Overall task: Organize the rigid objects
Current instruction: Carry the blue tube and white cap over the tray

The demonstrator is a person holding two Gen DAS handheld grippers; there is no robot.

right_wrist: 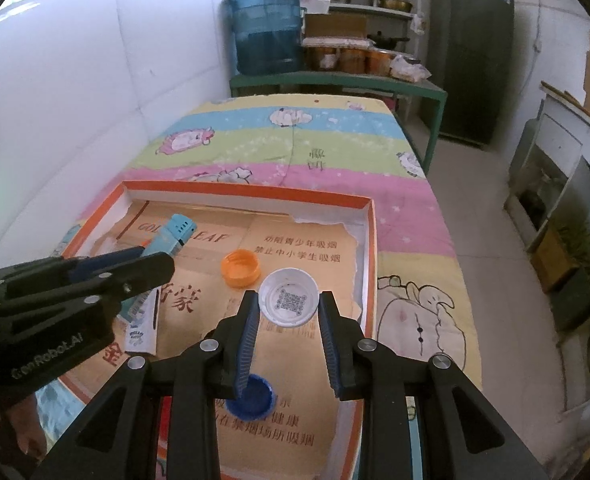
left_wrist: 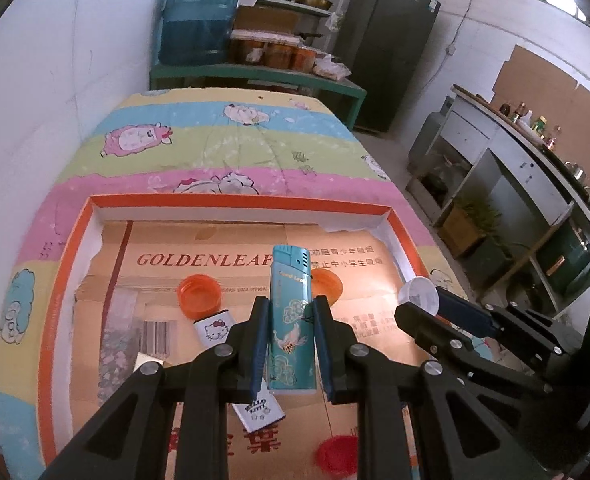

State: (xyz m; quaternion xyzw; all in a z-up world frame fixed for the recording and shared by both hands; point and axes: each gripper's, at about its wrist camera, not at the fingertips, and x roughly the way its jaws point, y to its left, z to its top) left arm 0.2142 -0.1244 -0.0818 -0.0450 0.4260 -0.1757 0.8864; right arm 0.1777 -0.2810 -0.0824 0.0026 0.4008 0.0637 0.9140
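both tongs are loaded: your left gripper (left_wrist: 289,312) clamps the teal printed lighter (left_wrist: 290,320), your right gripper (right_wrist: 289,302) the white plastic cap (right_wrist: 289,297) — carry step, over the orange-rimmed cardboard tray (right_wrist: 369,240). next, set each beside its kind: the orange cap (right_wrist: 241,268) sits at eleven o'clock.

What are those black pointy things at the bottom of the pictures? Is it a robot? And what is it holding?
It's not a robot. A person holds two black grabbing tools, one in each hand, and each has a little camera looking along its two fingers. One picture comes from the left tool, the other from the right.

The left claw is squeezing a blue lighter, standing upright. The right claw grips a white cap with a square code printed inside.

Below them is an orange tray lined with cardboard, lying on a colorful cartoon cloth. In the tray lie two orange caps, a blue cap, a red cap and two Hello Kitty lighters.
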